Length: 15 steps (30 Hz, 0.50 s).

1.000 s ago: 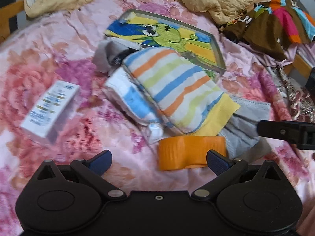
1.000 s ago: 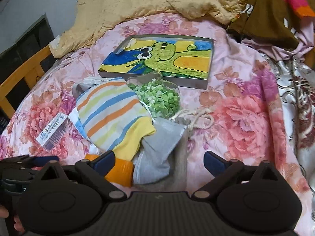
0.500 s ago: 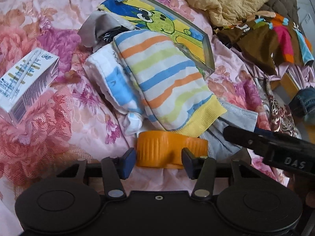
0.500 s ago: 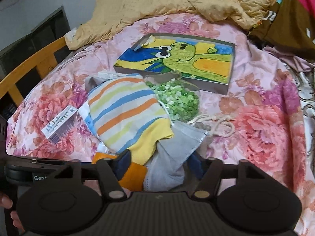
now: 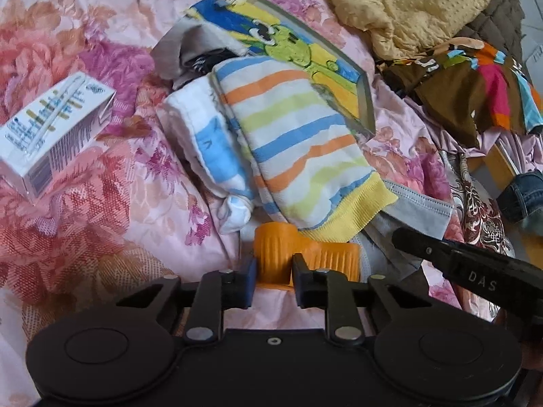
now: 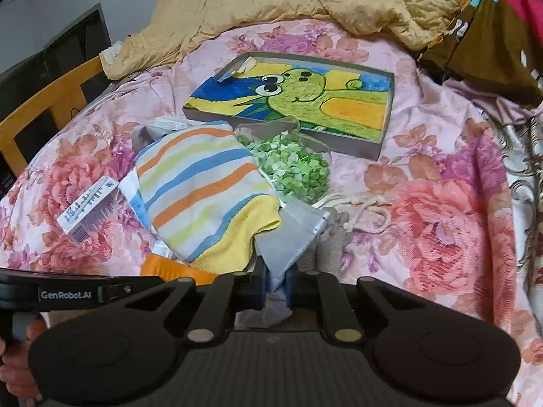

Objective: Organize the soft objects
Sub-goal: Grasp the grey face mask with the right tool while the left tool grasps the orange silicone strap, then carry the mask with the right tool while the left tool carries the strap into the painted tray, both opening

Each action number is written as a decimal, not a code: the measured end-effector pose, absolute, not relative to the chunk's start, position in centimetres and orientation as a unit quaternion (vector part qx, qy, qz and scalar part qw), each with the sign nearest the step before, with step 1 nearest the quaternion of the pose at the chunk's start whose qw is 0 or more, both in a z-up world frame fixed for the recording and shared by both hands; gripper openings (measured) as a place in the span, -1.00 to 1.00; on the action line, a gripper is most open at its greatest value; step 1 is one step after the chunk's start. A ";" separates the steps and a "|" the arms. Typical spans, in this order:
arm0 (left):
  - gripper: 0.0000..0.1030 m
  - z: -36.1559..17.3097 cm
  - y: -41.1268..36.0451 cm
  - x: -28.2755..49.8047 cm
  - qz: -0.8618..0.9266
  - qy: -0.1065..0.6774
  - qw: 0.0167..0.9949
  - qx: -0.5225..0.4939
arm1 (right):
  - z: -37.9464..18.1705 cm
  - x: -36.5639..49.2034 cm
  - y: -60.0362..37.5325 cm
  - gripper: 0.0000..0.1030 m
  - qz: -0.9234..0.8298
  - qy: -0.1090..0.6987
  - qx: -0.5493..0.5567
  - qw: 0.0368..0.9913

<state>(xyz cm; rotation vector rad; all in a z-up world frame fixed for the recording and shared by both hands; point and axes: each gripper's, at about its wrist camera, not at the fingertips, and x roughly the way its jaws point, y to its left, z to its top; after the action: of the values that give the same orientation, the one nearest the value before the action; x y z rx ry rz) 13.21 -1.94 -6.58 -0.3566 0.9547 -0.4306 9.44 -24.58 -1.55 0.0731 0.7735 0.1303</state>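
Left gripper [image 5: 273, 271] has just closed its fingers on the orange ribbed cloth [image 5: 305, 252]; right gripper [image 6: 274, 288] has just pinched the grey face mask [image 6: 292, 237]. Both lie under the striped sock [image 6: 203, 190] on the bed [image 6: 441, 210] (probably pulling the pile apart for sorting).

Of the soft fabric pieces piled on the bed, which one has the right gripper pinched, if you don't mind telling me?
The grey cloth, pinched in the right gripper, whose jaws have just been closing. The striped cloth lies free; the left gripper pinches the orange piece.

Striped orange-blue-yellow cloth [image 5: 295, 142]; orange band [image 5: 305, 257]; grey mask [image 6: 292, 237]; pink floral bedspread [image 6: 441, 210].
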 end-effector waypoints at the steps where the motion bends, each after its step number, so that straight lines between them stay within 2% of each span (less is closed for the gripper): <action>1: -0.60 -6.3 -1.9 12.9 -0.205 0.448 0.854 -0.167 | -1.4 9.2 -24.6 -0.80 0.061 0.374 0.033 0.925; 6: -0.67 -4.5 -1.6 10.8 -0.208 0.421 0.869 -0.159 | 0.3 6.9 -24.9 -0.86 0.045 0.343 0.035 0.938; 15: -0.68 0.3 -1.2 7.3 -0.228 0.353 0.895 -0.151 | 4.2 2.9 -25.3 -0.86 0.030 0.234 0.025 0.972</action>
<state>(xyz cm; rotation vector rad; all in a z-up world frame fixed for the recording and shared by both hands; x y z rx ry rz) 7.29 -1.18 0.31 -0.3127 0.7314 -0.4735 2.87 -25.33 4.16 0.0499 0.4719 0.0613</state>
